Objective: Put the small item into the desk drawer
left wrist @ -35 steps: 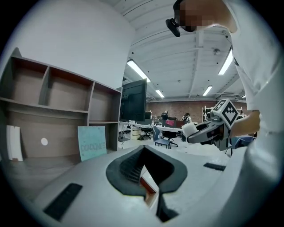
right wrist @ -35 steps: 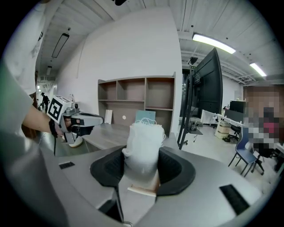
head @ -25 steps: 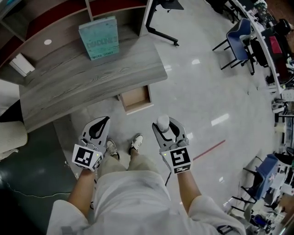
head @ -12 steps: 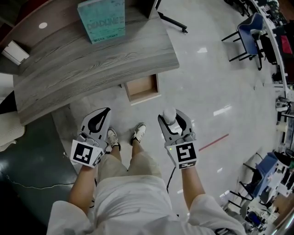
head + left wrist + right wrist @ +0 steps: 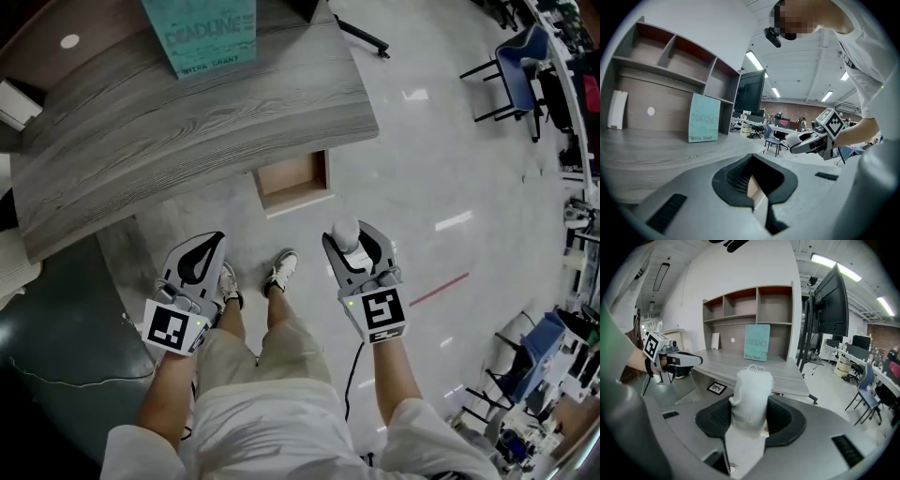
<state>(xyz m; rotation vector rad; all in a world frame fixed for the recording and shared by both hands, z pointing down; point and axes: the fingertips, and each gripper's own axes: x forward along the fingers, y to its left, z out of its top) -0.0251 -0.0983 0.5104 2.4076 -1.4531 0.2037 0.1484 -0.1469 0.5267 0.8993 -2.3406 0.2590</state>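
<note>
The small item is a white fluffy roll, and my right gripper is shut on it, held over the floor in front of the desk. In the right gripper view the small item stands up between the jaws. The desk drawer hangs open and empty under the grey wooden desk, just ahead of the right gripper. My left gripper is shut with nothing in it, to the left of the person's shoes. In the left gripper view the left gripper shows its jaws together.
A teal book leans against the shelf on the desk, and a white box lies at its left end. Blue chairs stand at the far right. The person's shoes are between the grippers. A dark mat covers the floor at left.
The desk and open drawer have come nearer in the head view as the person moved forward. Both grippers keep their places, the right still on the white item.
</note>
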